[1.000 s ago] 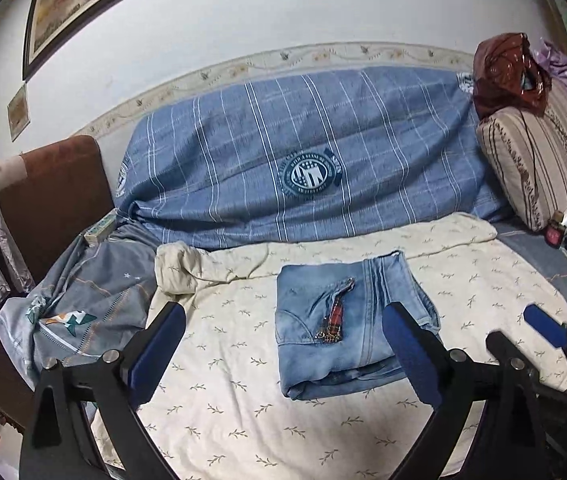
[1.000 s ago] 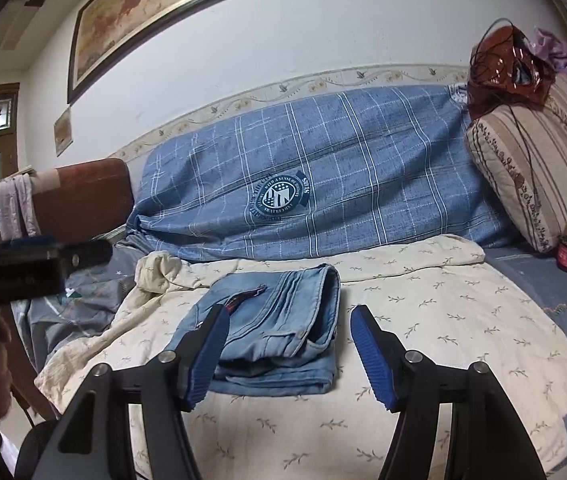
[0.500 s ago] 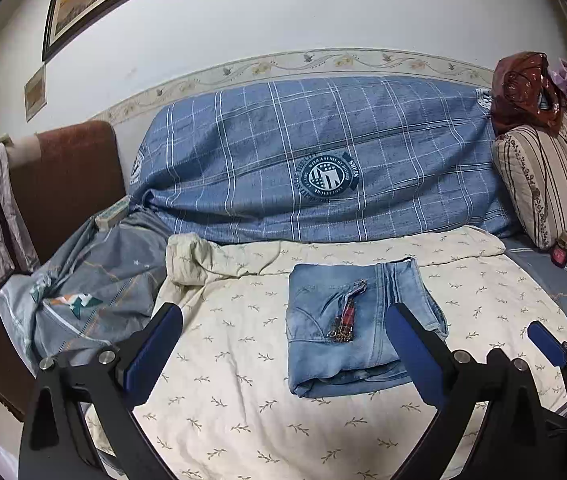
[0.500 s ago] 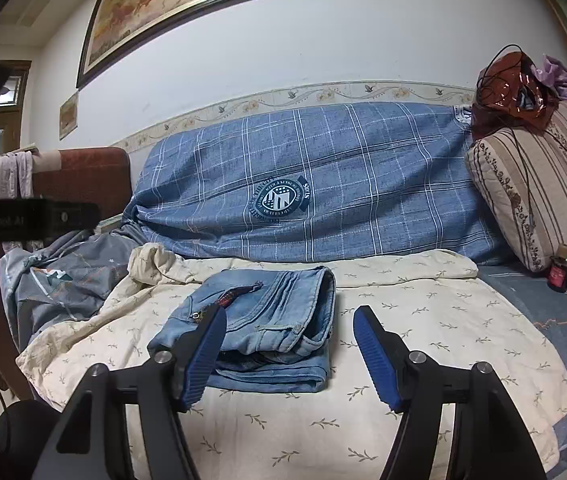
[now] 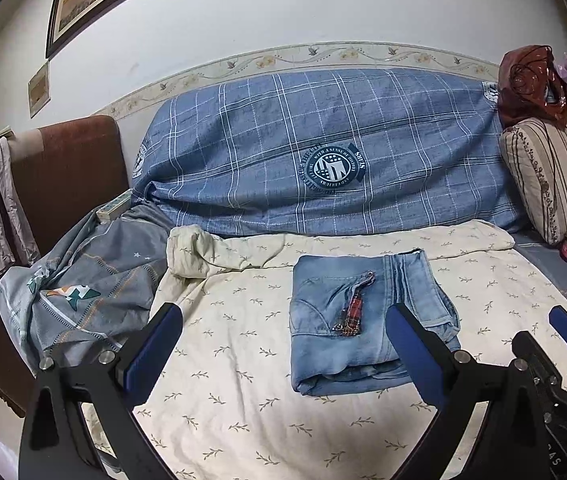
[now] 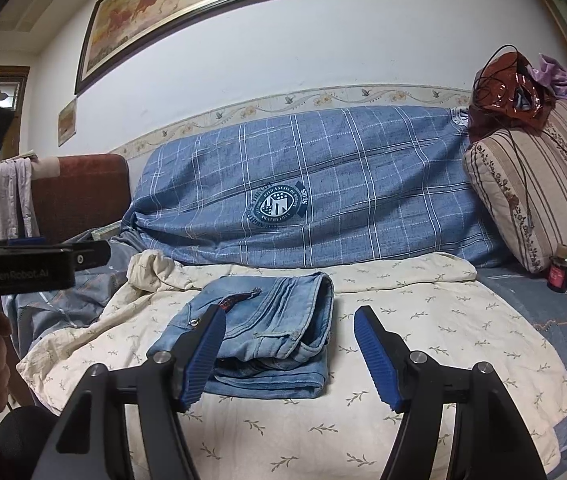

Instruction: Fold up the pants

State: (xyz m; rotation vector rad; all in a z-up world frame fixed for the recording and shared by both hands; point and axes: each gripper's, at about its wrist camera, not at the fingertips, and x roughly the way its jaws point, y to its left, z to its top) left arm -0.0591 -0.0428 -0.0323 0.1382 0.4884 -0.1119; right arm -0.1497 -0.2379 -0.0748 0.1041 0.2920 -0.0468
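Pants (image 5: 367,320): folded denim, soft, weighty; grip thick folded edge.
Left claw (image 5: 279,344): spread, empty.
Right claw (image 6: 289,354): spread, empty.

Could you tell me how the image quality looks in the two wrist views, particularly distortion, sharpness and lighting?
Left wrist view: strong fisheye bowing of the wall border, dark corners, folded jeans sharp, soft even light. Right wrist view: same barrel curve, glare on the framed picture, jeans crisp, the other tool's body dark at the left edge.
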